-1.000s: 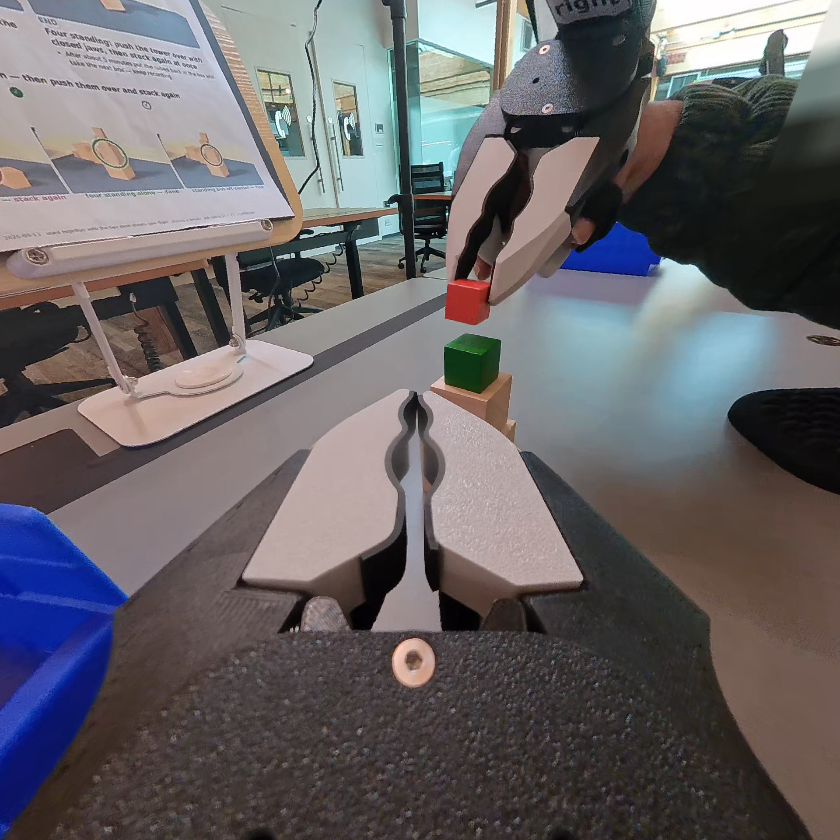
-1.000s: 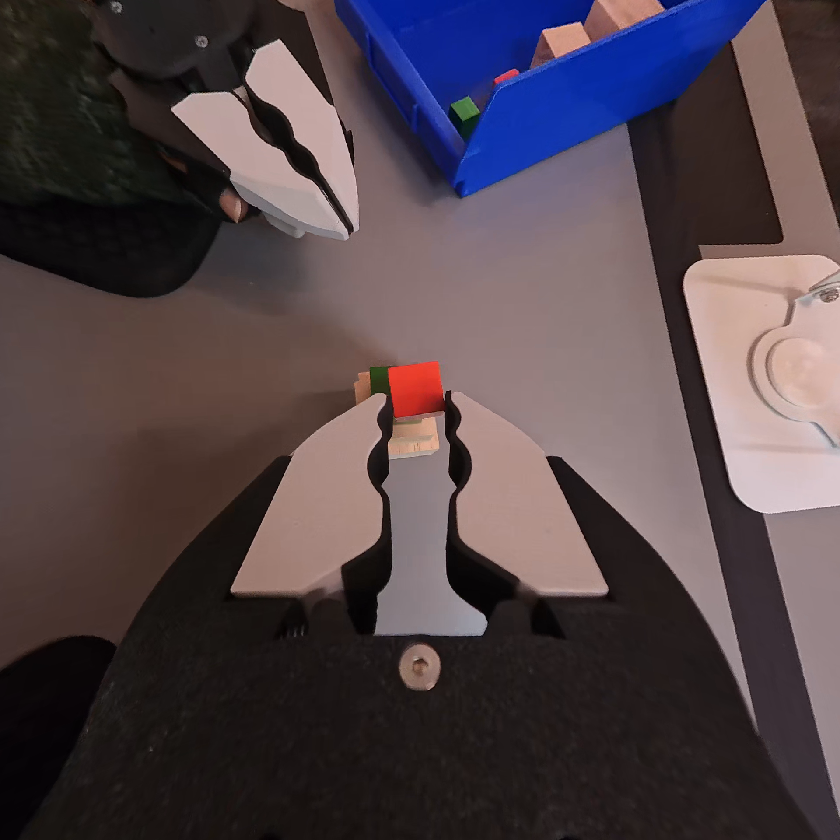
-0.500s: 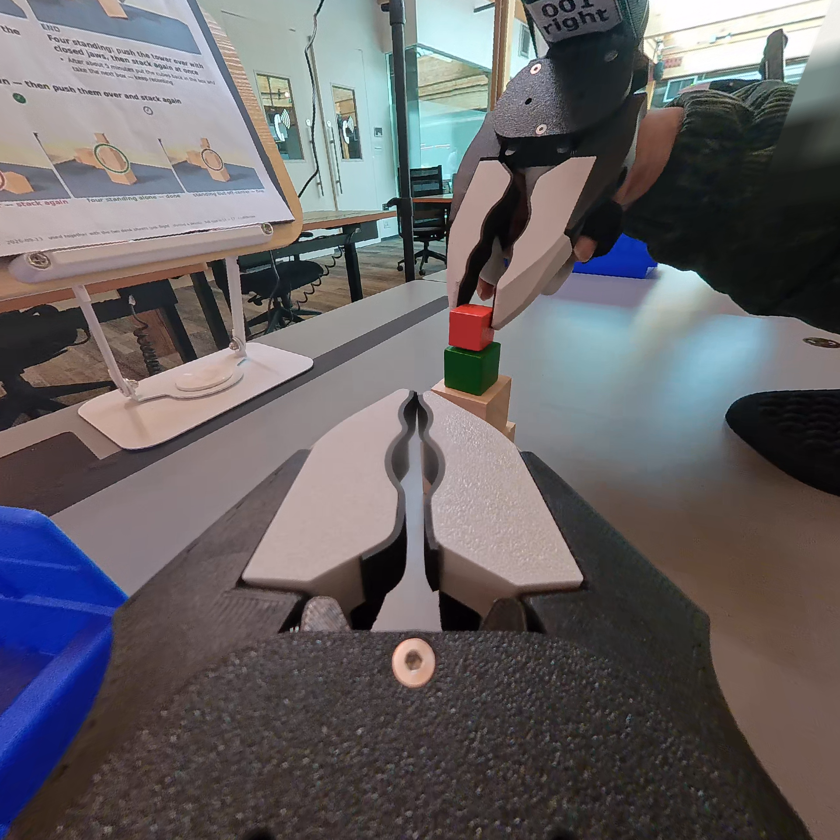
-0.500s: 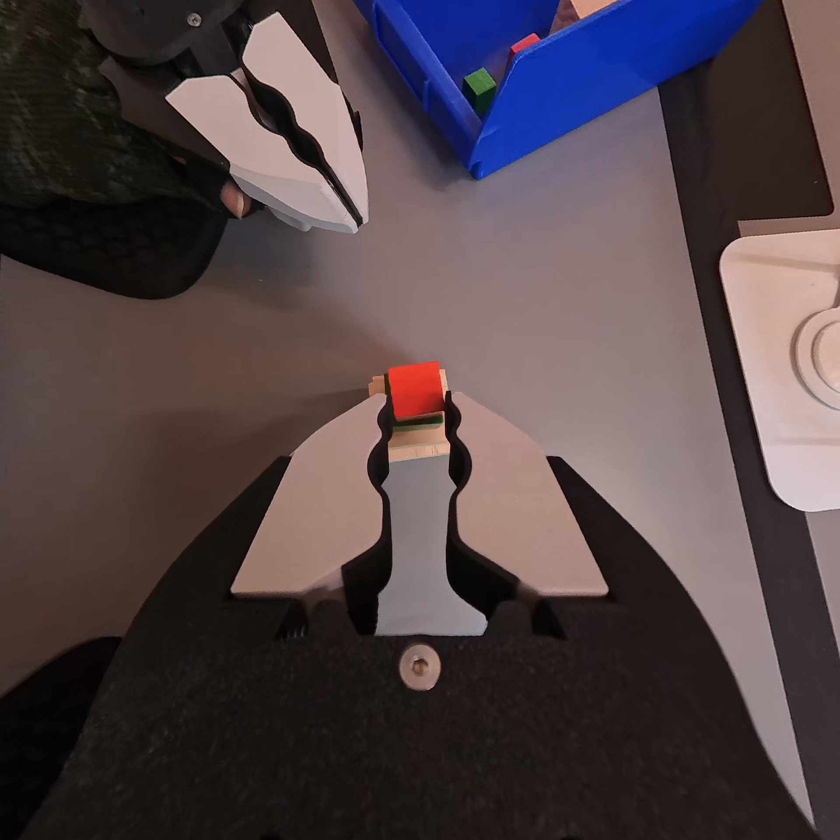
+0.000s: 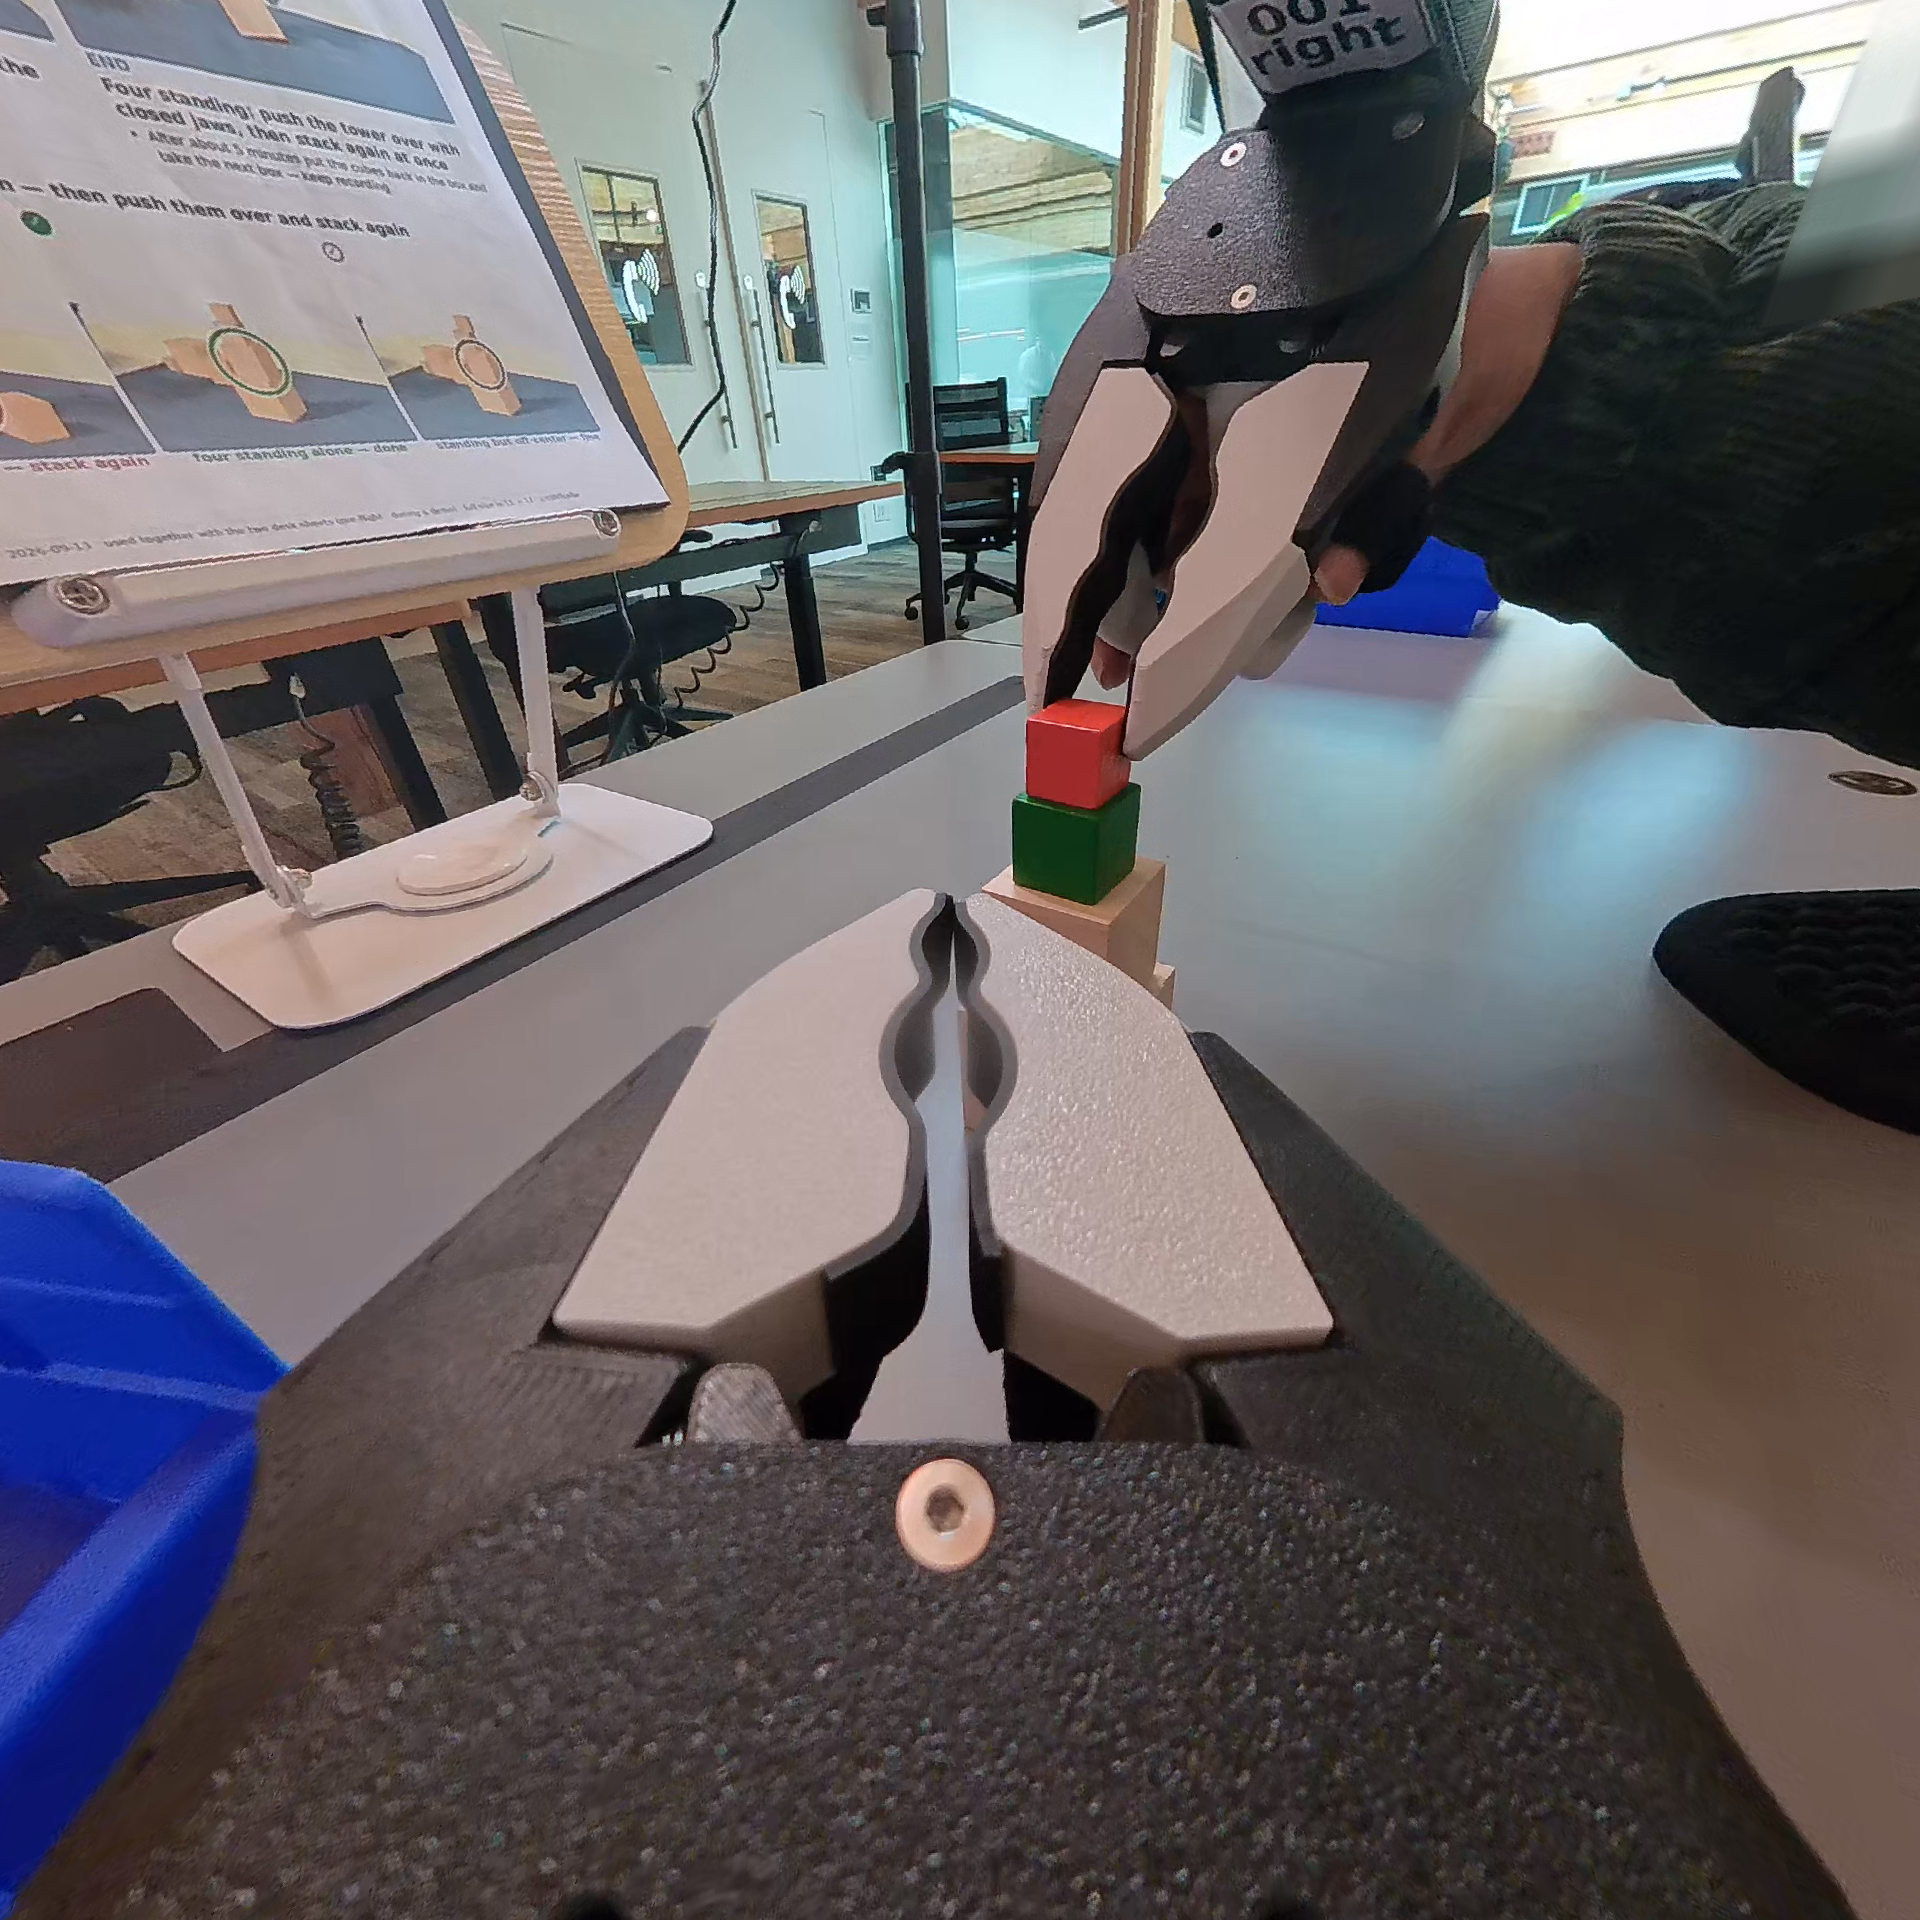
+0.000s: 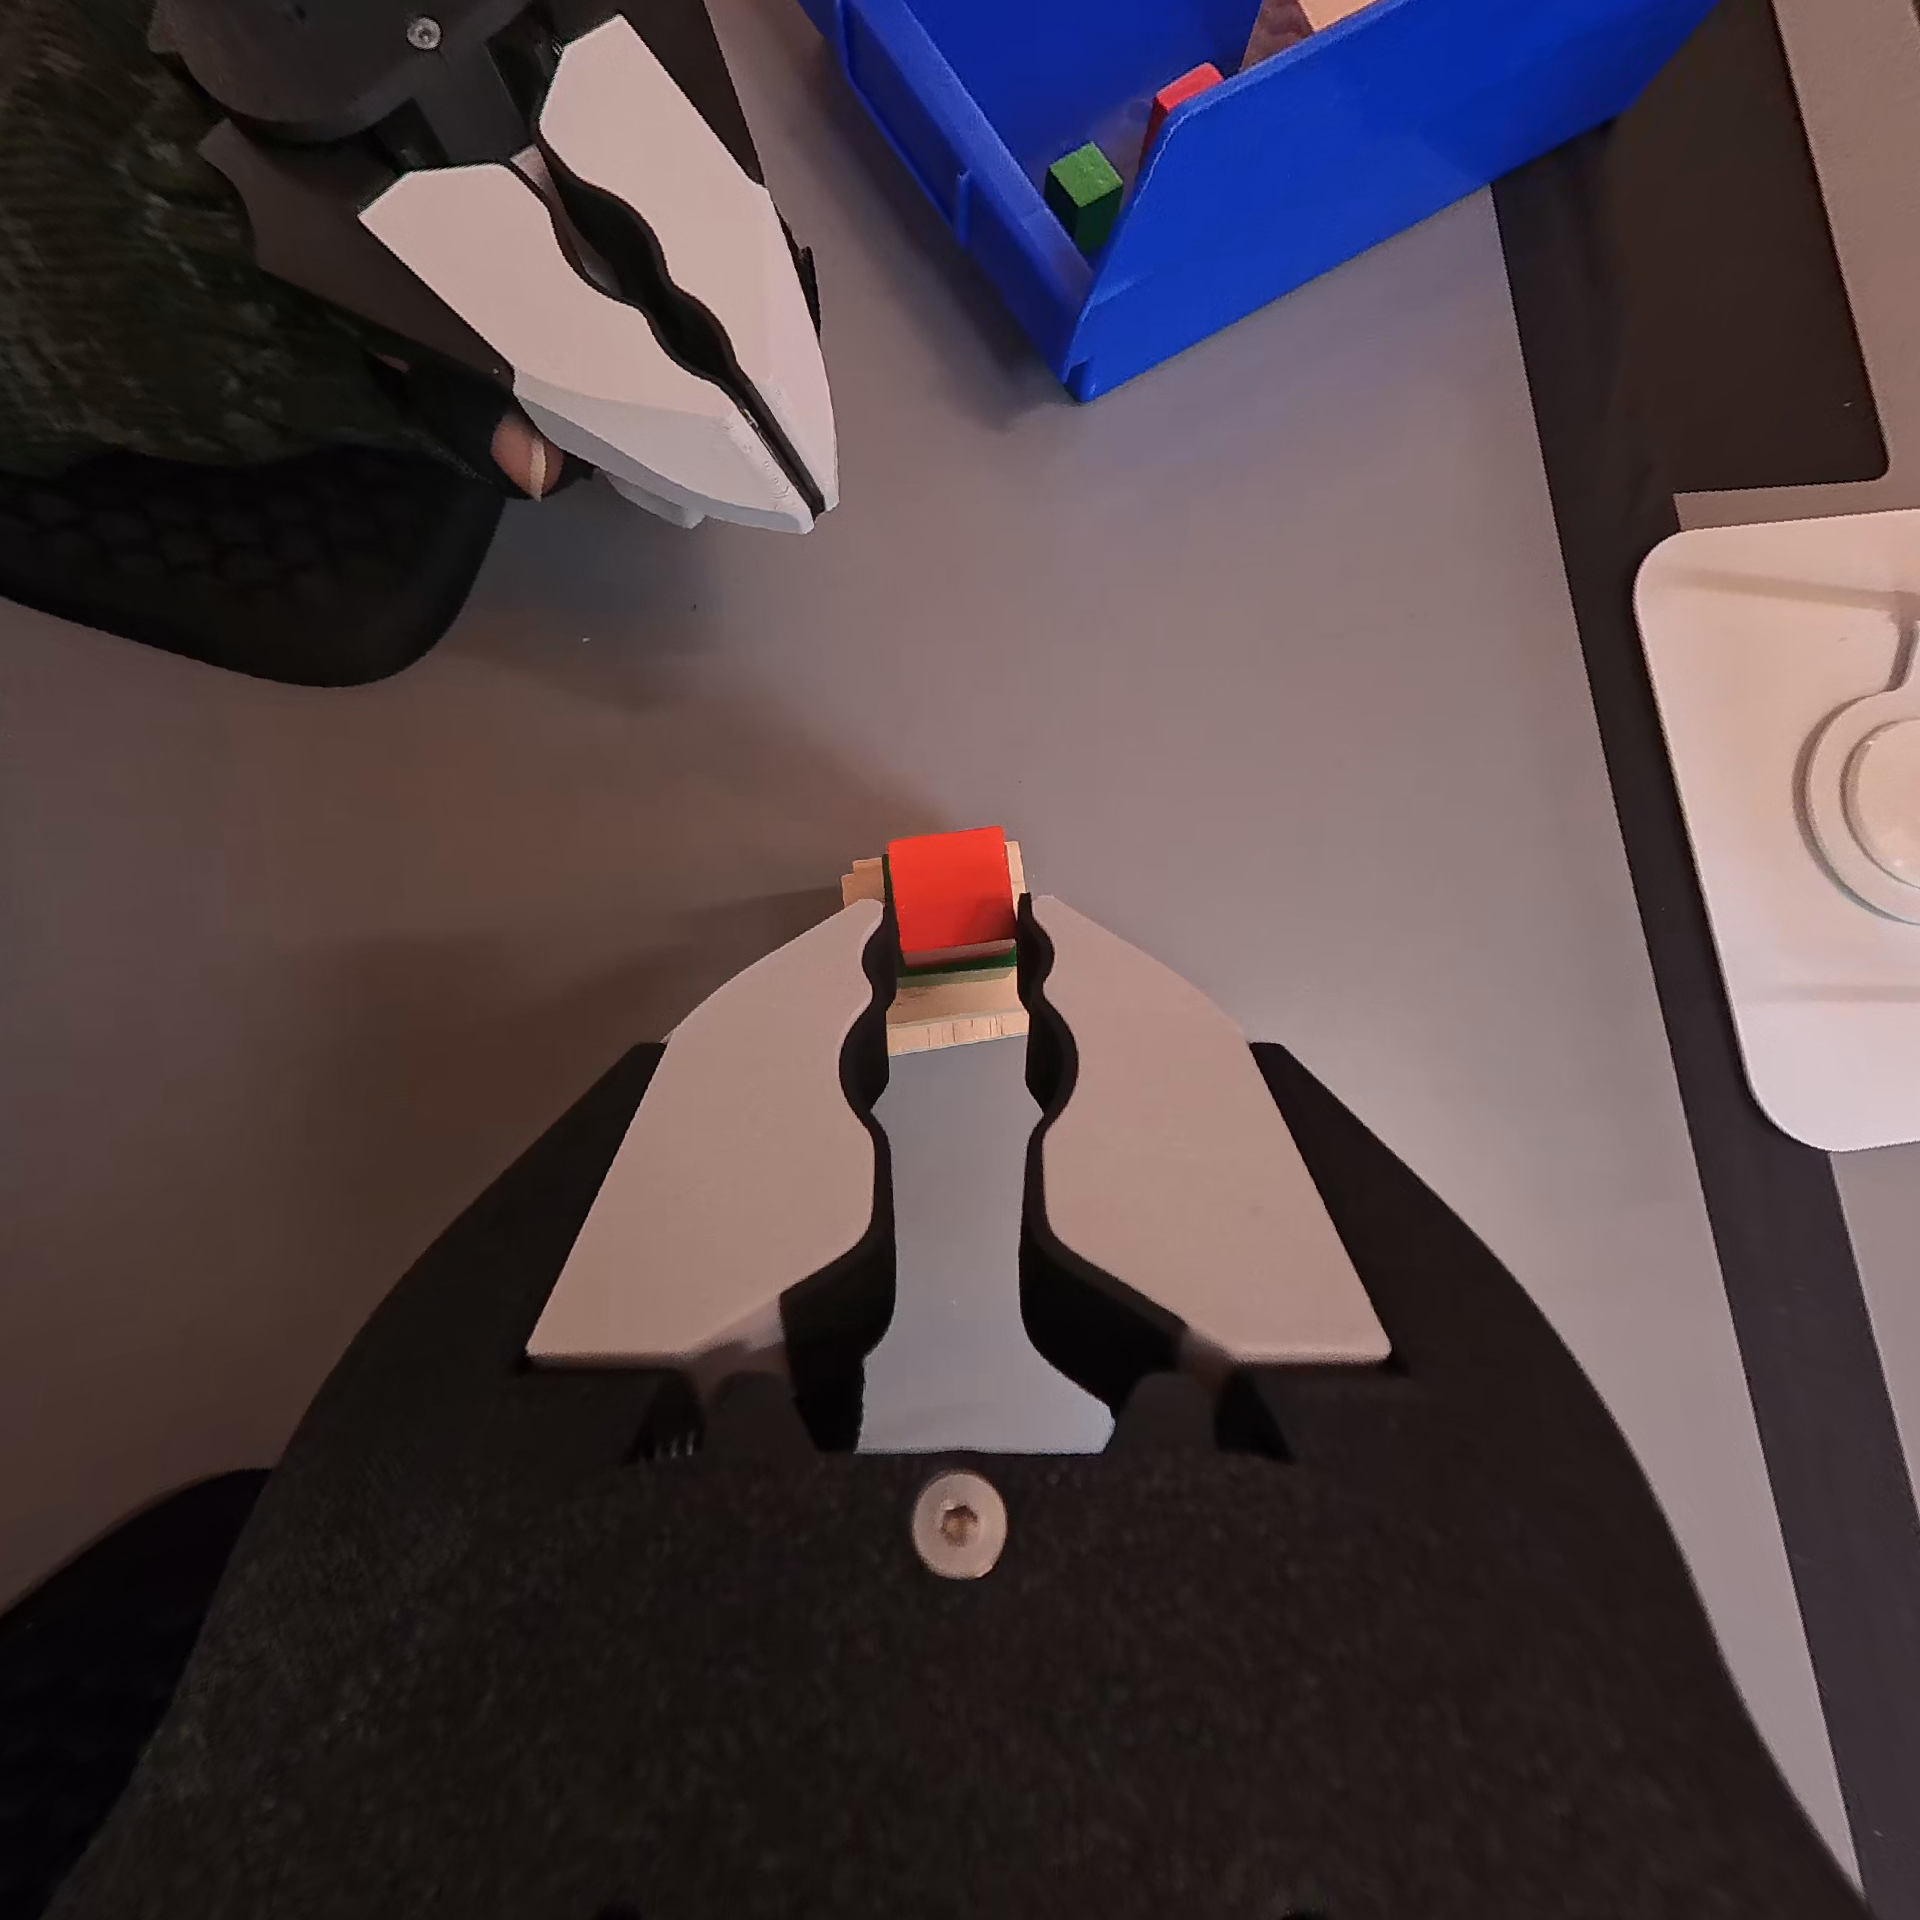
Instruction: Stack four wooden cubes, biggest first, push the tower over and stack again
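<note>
Gripping red cube [image 5: 1076, 751] squarely atop upright block stack [image 5: 1081, 847], right gripper [image 6: 951, 914]; left gripper [image 5: 951, 920] closed, empty.

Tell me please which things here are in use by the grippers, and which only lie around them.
In use:
- right gripper, jaws shut on the red cube
- green cube under it
- wooden blocks at the bottom

Lying about:
- left gripper, jaws shut on nothing
- blue bin with spare blocks
- white stand with a printed sheet
- black pad
</note>
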A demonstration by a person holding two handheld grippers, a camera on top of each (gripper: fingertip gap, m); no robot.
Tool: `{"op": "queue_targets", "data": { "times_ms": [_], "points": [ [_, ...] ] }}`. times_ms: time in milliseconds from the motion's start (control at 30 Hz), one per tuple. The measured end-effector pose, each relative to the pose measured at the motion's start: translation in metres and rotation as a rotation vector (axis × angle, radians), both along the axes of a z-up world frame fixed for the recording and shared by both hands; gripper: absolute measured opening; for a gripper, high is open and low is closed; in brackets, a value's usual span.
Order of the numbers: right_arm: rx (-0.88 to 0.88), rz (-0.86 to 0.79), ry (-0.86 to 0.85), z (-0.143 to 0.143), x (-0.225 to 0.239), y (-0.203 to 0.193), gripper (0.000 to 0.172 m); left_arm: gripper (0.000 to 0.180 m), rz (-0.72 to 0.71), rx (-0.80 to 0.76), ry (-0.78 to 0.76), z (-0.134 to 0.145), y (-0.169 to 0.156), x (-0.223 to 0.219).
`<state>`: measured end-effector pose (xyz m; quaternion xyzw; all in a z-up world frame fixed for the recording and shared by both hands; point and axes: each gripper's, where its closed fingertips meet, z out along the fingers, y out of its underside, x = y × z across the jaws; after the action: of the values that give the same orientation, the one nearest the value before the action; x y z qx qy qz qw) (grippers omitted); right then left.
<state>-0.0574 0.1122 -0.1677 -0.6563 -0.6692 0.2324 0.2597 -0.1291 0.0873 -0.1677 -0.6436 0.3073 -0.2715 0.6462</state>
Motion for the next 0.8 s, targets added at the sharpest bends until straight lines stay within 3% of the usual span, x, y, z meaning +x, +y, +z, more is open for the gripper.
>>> {"op": "queue_targets", "data": {
  "times_ms": [400, 667, 800],
  "points": [
    [0.039, -0.024, 0.082, 0.015, 0.000, 0.003, 0.031, 0.000, 0.001, 0.002, -0.003, 0.001, 0.000, 0.000],
    [0.112, -0.237, 0.431, 0.065, 0.012, 0.019, 0.045, 0.000, 0.019, -0.009, -0.012, 0.003, 0.001, -0.003],
    [0.185, -0.391, 0.559, 0.071, 0.032, 0.024, 0.053, 0.000, 0.058, -0.009, -0.019, 0.005, 0.004, -0.008]
  ]
}}
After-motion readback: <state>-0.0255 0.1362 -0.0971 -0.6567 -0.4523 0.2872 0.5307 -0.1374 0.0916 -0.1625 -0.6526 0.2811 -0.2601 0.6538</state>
